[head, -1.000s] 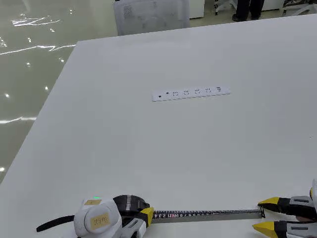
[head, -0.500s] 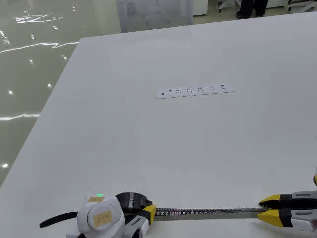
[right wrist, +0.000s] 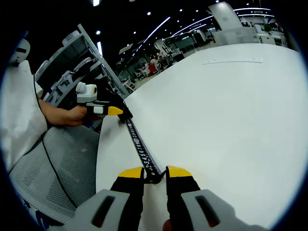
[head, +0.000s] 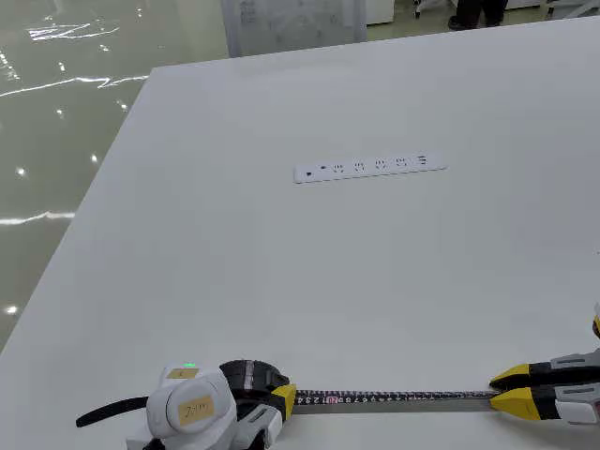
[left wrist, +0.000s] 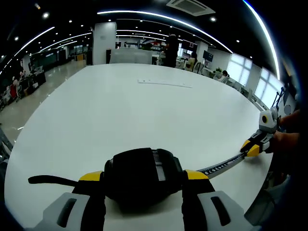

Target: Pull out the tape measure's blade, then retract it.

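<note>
A broad white tabletop [head: 281, 272] stands in a large, brightly lit hall with a glossy floor [head: 56, 141]. It carries a white power strip [head: 370, 168] well apart from the work, which lies along the near edge. The left tool [left wrist: 144, 176] pinches the black tape measure [head: 251, 379] across its case, with a black wrist strap [head: 108, 411] trailing off to one side. The blade [head: 394, 401] runs out flat along the tabletop to the right tool [right wrist: 155, 173], whose yellow tips are pressed together on the end hook. The likeliest trouble seems to be that thin hook: the pinch covers very little metal, and the spring inside the case is probably pulling against it. A slight loosening or a sideways twist could let the blade slip free and whip back into the case, striking the mouth hard. If the right tool pulls further at an angle to the case, the blade could buckle or roll onto its edge. The rounded case might also swivel between the left tool's jaws, since they bear on curved sides. Everything sits close to the near edge, so a jerk might drag the case off it. For the return, letting go all at once looks riskier than walking the hook back toward the case under a firm pinch.
</note>
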Tool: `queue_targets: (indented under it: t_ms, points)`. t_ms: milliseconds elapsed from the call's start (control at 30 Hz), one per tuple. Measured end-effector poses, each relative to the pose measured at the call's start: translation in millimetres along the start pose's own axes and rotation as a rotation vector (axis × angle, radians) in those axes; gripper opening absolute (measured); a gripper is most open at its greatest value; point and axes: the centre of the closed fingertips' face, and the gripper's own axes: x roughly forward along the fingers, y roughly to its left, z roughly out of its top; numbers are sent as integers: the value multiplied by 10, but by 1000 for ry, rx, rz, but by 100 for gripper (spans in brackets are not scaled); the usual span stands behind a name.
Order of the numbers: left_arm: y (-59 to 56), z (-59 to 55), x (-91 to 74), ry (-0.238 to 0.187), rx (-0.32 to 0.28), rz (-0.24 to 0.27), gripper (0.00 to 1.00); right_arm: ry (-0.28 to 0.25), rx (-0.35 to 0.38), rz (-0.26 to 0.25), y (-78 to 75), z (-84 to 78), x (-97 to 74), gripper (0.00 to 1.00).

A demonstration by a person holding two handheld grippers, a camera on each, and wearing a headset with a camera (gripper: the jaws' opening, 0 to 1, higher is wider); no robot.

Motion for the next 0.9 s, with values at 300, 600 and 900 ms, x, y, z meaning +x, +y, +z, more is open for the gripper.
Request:
queue_targets:
  t_ms: [300, 600, 900]
  points:
    - [1, 4, 2, -3, 4, 0, 61, 18, -36, 0, 15, -32, 18, 15]
    - [2, 5, 1, -5, 4, -1, 62, -32, -308, -99, 24, -11, -12, 14]
    - [0, 8, 1, -8, 0, -2, 62, -50, -490, -207, 48, -16, -15, 13]
